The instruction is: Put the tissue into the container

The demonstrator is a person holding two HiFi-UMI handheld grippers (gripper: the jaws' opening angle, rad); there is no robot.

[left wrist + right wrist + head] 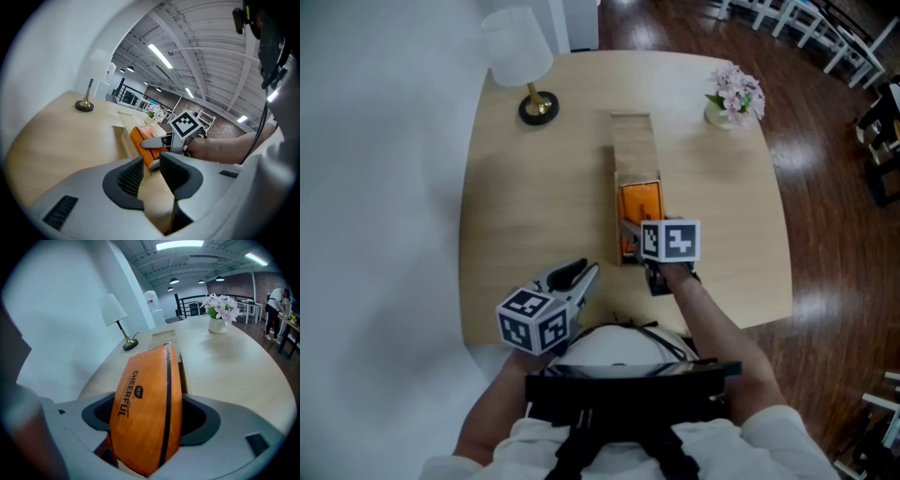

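An orange tissue pack (pixel 639 212) stands on its edge in the near end of a long wooden container (pixel 632 146) at the middle of the round table (pixel 534 234). My right gripper (pixel 630 234) is shut on the pack from the near side. In the right gripper view the pack (pixel 149 404) fills the space between the jaws, with both pads against its sides. My left gripper (pixel 581 274) hovers over the table's near edge, left of the container, its jaws a narrow gap apart and holding nothing. The left gripper view shows the pack (pixel 140 137) and the right gripper (pixel 157 143) ahead.
A white table lamp (pixel 520 56) stands at the far left of the table, and a vase of pink flowers (pixel 733 94) at the far right. White chairs (pixel 825 28) stand on the dark wood floor beyond. A person (pixel 276 305) stands far off to the right.
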